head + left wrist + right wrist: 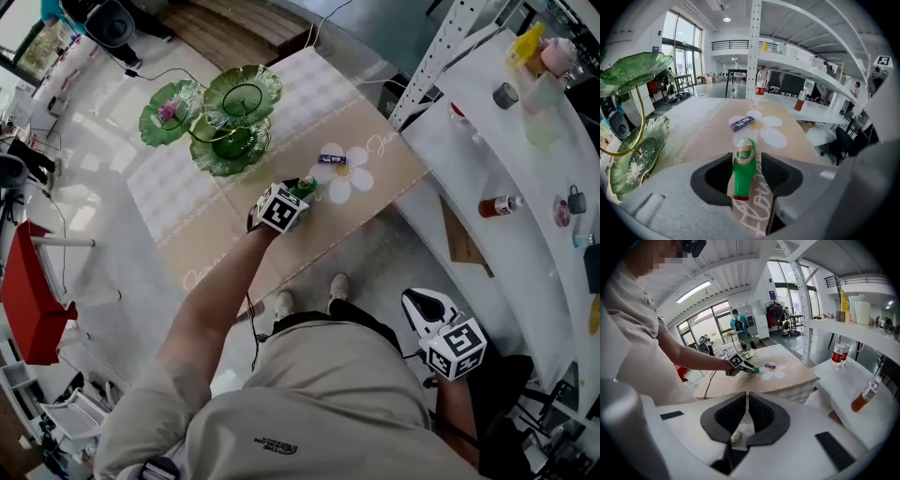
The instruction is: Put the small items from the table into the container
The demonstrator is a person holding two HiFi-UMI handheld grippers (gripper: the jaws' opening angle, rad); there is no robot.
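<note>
A green leaf-shaped tiered dish (232, 117) stands at the left of the cloth-covered surface (309, 94); the left hand-held gripper (302, 190), jaws wide apart, straddles a small green bottle (743, 164) lying on the cloth, not clamped on it; a purple packet (332, 159) lies just beyond, on a white flower print (360, 178); the right hand-held gripper (746, 411), jaws together, hangs well clear of the surface.

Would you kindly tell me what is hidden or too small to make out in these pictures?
- Head view: the left hand-held gripper covers most of the green bottle.
- All views: the print on the purple packet is too small to read.
- Head view: the pink thing in the leaf-shaped dish is too small to name.
- Left gripper view: the left edge cuts off the leaf-shaped dish.
</note>
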